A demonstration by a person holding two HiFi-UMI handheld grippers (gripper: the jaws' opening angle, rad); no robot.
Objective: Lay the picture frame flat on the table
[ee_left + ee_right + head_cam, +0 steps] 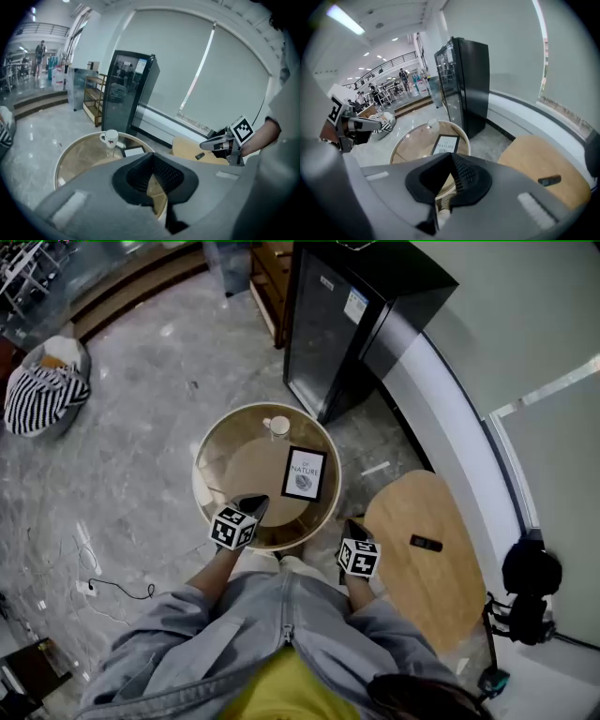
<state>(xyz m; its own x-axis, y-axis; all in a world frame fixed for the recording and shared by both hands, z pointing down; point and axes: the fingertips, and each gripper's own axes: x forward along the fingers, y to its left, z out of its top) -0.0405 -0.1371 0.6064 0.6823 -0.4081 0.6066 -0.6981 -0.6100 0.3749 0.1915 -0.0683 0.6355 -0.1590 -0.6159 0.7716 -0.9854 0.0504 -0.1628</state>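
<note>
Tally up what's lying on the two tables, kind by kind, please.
Mug: 1, on the round glass table
Picture frame: 1, same table
Small black object: 1, on the wooden table
Total: 3

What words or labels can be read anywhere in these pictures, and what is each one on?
"NATURE", with a smaller word above it that looks like "OF": on the print in the picture frame.
Sticker on the black fridge: too small to read.
Red mark on the white mug: blurred, not readable.
</note>
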